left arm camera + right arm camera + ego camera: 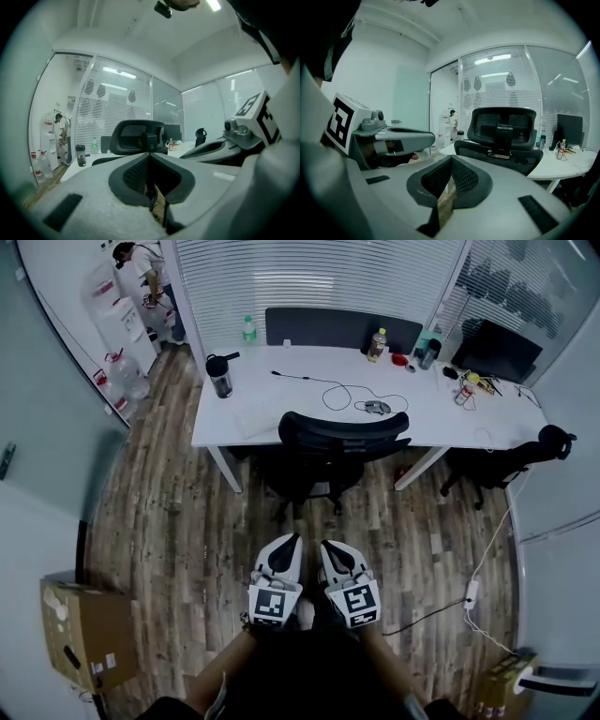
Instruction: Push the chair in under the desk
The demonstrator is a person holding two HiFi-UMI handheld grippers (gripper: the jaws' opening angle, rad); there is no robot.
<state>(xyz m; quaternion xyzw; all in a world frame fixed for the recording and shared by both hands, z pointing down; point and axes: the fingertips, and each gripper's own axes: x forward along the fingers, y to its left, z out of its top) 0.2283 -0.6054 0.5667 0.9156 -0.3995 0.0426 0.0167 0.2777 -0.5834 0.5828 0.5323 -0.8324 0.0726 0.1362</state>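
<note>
Chair (342, 439): at desk (267, 404) edge, ahead of, well apart from left gripper (290, 540) and right gripper (327, 546); both clenched, empty.

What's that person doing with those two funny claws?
A person holds a claw in each hand: the left claw and the right claw, side by side, both shut and empty. They point at a black chair standing at the white desk. Neither claw touches the chair yet.

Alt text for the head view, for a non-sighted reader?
A black chair stands at a white desk, its back toward the camera. Nearer, the left hand-held gripper and right hand-held gripper, both shut and empty, point toward it.
</note>
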